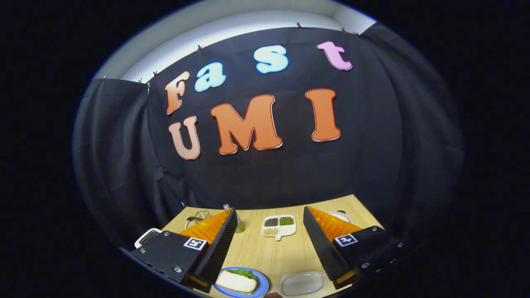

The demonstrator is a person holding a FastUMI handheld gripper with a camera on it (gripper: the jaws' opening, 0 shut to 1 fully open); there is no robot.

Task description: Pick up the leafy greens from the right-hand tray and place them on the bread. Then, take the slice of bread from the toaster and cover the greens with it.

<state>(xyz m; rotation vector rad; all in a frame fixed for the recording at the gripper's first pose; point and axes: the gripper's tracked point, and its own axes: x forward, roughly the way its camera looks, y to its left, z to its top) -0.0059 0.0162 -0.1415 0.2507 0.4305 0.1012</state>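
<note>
My gripper (269, 210) is open, its fingers spread wide above the wooden table (269, 252). Below and between the fingers, close to the near edge, a blue plate (261, 291) carries a slice of bread (236, 281). Leafy greens (245, 273) peek out from under the slice's far side. Right of the plate lies a pale grey tray (302, 283), its surface bare. The white toaster (147, 237) stands at the left, mostly hidden behind the gripper's left finger; I cannot see whether bread is in its slot.
A white divided dish (279, 226) with grains and green bits sits mid-table beyond the fingers. A green bottle (239, 227) and a wire utensil (201, 215) stand at the back left. A white bowl (340, 215) shows behind the right finger.
</note>
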